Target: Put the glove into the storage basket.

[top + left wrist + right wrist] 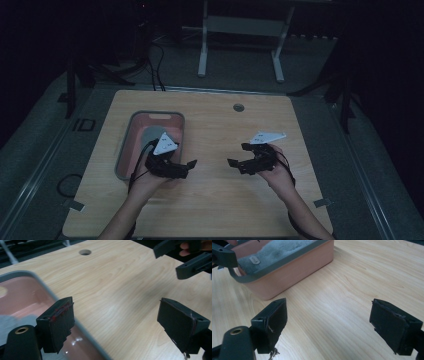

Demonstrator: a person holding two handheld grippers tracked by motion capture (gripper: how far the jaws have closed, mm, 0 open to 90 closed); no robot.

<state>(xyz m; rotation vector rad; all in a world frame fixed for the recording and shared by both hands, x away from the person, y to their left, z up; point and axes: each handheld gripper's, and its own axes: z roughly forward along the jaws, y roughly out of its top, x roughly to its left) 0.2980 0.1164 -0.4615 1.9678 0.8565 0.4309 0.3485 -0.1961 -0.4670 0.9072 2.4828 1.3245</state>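
Pink plastic, rimmed in grey: that is the tub (131, 131) sitting on the pale wooden table (215, 200), and it is the thing nearest the left gripper (191, 163). From above, the person's left hand (150, 181) holds that gripper over the tub's near right corner, its black jaws pointing out across the bare wood toward the right gripper (231, 163). Inside the tub lies a grey cloth (151, 134), partly under the gripper's white three-cornered plate.

In the left gripper view (116, 315) the jaws stand wide apart with nothing between them. The tub's grey rim (47, 290) runs just behind and beneath the left-hand jaw, so the tub lies off to that side and below, not in the gap. The right gripper's jaw tips show at the top right corner, well apart from this one.

In the right gripper view (328, 315) the jaws also stand released, with bare wood between them. The tub (294, 267) sits ahead and to the left of the jaws, near but not touching, the fuzzy grey cloth (279, 250) filling its top. A round hole (238, 107) in the table lies beyond both grippers.
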